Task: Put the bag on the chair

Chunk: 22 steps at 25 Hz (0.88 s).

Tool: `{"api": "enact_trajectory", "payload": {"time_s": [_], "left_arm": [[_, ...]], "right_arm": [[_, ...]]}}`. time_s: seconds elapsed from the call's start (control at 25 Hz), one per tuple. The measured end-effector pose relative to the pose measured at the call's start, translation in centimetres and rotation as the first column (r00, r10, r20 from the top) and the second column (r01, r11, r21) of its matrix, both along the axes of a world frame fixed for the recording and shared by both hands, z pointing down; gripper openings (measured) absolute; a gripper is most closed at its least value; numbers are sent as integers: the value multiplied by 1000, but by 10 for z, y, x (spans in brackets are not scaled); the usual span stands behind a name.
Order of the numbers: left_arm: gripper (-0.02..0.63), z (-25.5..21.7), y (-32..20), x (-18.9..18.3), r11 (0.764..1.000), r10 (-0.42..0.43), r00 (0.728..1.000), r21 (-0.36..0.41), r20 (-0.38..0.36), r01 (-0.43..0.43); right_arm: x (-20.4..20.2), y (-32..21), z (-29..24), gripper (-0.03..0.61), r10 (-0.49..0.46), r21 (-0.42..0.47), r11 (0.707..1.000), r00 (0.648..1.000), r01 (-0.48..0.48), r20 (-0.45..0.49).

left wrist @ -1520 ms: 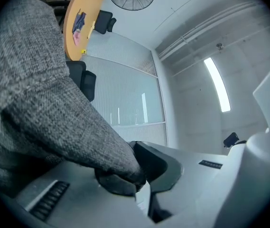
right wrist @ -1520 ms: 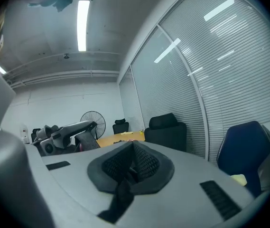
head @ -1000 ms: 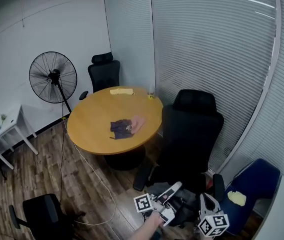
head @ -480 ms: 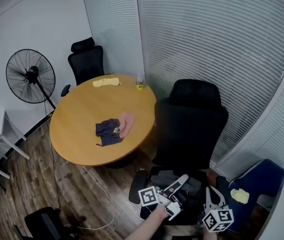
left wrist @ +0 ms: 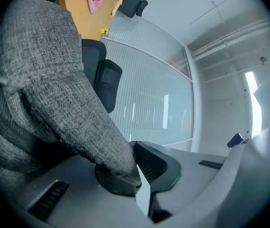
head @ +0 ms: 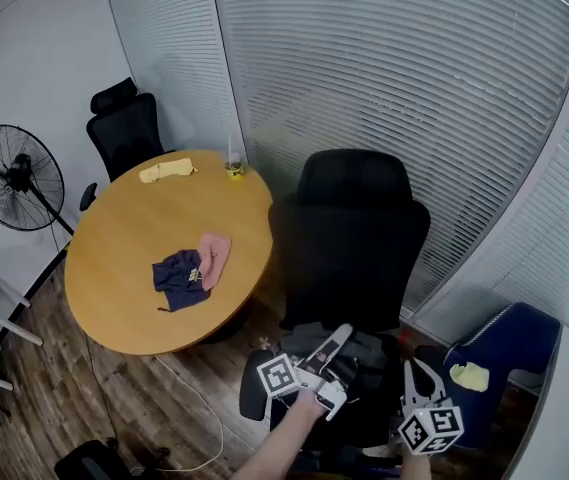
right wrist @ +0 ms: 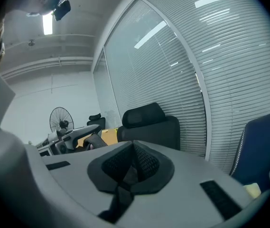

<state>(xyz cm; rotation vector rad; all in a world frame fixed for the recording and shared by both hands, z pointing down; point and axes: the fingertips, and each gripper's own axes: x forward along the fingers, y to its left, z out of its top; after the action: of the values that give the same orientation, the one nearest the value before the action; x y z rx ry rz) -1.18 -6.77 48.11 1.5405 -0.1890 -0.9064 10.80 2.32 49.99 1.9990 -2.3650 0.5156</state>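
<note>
There are two grippers, one gray bag, three chairs, one round table (head: 114, 298) and one fan (head: 12, 178). Of the chairs, two are black and one is blue. The nearest black one, here called the chair (head: 349, 233), stands at the table's right side. The far chair (head: 122, 128) is behind the table, and the blue chair (head: 509, 348) is at the right, with a small yellow thing on its seat. On the table lie three cloths: a blue cloth (head: 177, 274) touching a pink cloth (head: 214, 255), and a yellow cloth (head: 167, 171) well apart at the far edge, near a small cup (head: 233, 166). The left gripper (left wrist: 135, 175) (head: 336, 338) is clenched on the bag (left wrist: 54, 80), and a fold of the gray fabric is pinched between its jaws. In the head view the bag (head: 364, 343) is low over the seat of the chair, but I cannot tell if it already rests there. The right gripper (right wrist: 132, 167) (head: 410, 368) is beside it at the right; its jaws are pressed together, with nothing between them, and it touches nothing.
</note>
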Motion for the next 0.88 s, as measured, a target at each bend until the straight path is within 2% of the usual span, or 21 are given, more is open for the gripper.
{"api": "enact_trajectory", "payload": {"time_s": [0.2, 0.44, 0.88], "left_arm": [[23, 4, -15, 9, 1000, -4, 1000, -31, -1, 4], [23, 10, -22, 25, 1000, 1, 1000, -26, 13, -1], [23, 35, -47, 37, 996, -27, 999, -90, 24, 29]], "right_arm": [[9, -17, 3, 12, -4, -7, 1000, 1000, 5, 5], [22, -30, 11, 12, -17, -11, 1000, 1000, 17, 24], [40, -54, 24, 12, -21, -31, 999, 999, 23, 44]]}}
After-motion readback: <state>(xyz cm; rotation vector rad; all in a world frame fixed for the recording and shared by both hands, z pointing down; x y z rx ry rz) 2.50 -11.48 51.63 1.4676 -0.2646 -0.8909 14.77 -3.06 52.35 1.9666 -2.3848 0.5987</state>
